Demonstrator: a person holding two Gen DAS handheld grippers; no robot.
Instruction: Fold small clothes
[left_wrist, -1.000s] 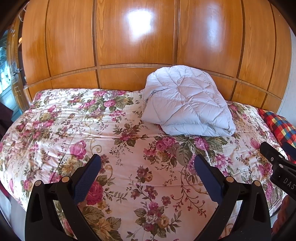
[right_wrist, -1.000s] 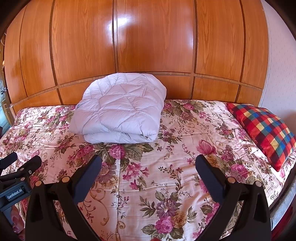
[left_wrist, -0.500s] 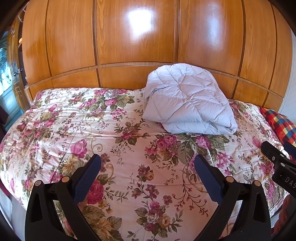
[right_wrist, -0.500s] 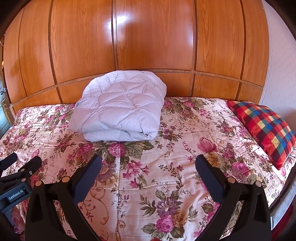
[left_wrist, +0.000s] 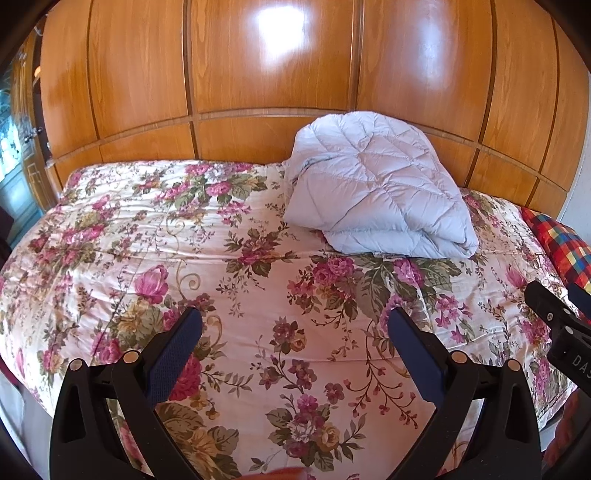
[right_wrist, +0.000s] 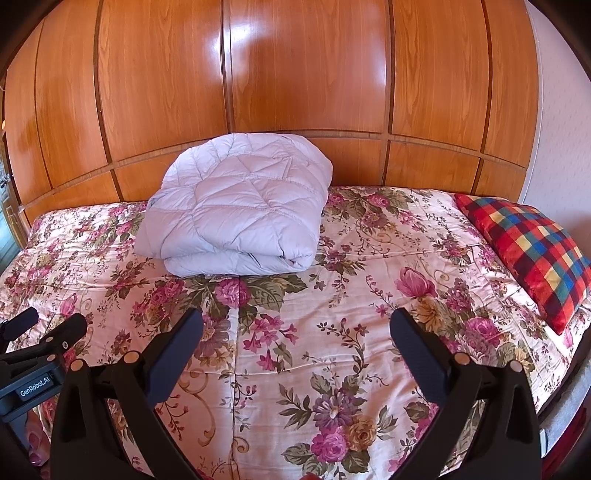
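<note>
Left gripper: jaws spread wide, nothing between them, hovering over the near part of the bed; matte black frame, the 2 fingers faced with dark blue, finely textured pads
Right gripper: same build, same wide spread, empty too; in the left wrist view its black body pokes in at the right edge
Quilted piece: pale lilac-white, puffy, stitched in a diamond pattern, folded into a thick rounded bundle with stacked layers showing along its near edge; it lies on the far side of the bed, its back against the headboard, well apart from both grippers; whether it's a garment or a duvet I can't tell
Bedspread: soft, lightly creased cream cloth, printed with pink and purple roses and green leaves, a seam running near to far
Headboard: glossy orange-brown wood panels, curved grooves, bright glare patches
Cushion: velvety check in red, blue, yellow and green, squarish, at the right edge of the bed
Wall: pale, at far right
</note>
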